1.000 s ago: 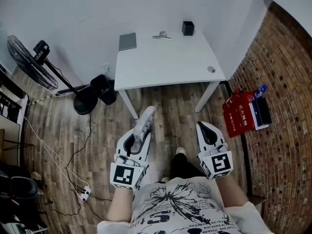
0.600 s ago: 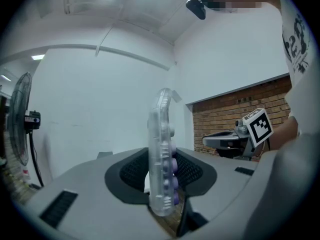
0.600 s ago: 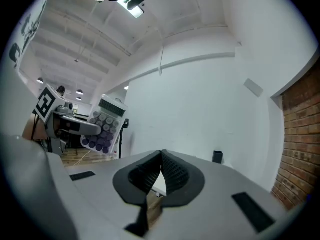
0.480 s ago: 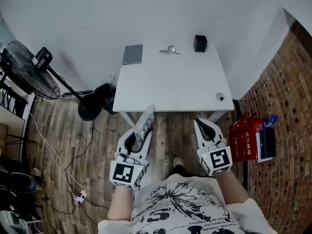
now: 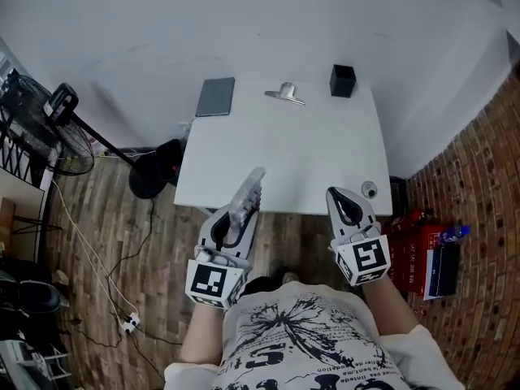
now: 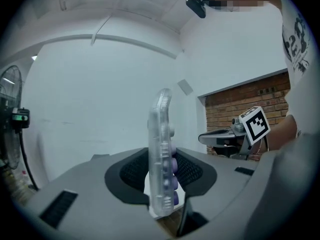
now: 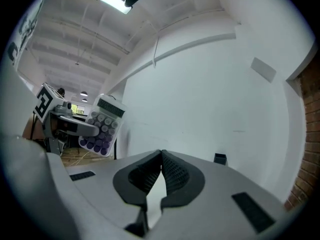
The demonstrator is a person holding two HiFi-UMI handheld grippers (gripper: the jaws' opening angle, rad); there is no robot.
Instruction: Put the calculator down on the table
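A clear calculator [image 5: 246, 200] with purple keys sticks out forward from my left gripper [image 5: 234, 222], which is shut on its lower end. In the left gripper view the calculator [image 6: 162, 154] stands edge-on, upright between the pads. Its far end hangs over the near edge of the white table [image 5: 301, 153]. My right gripper [image 5: 342, 197] is shut with nothing in it, its tip at the table's near right edge. In the right gripper view the jaws [image 7: 161, 160] meet, and the calculator [image 7: 102, 126] shows at the left.
On the table's far side lie a grey pad [image 5: 215, 97], a metal clip [image 5: 284, 93] and a black box [image 5: 342, 80]. A small round thing [image 5: 370, 189] sits at the near right corner. A fan [image 5: 41, 120] stands left, red items [image 5: 414, 250] on the floor right.
Both grippers have moved forward from over the wooden floor up to the table's near edge. The calculator stays held in the left gripper; the right stays shut.
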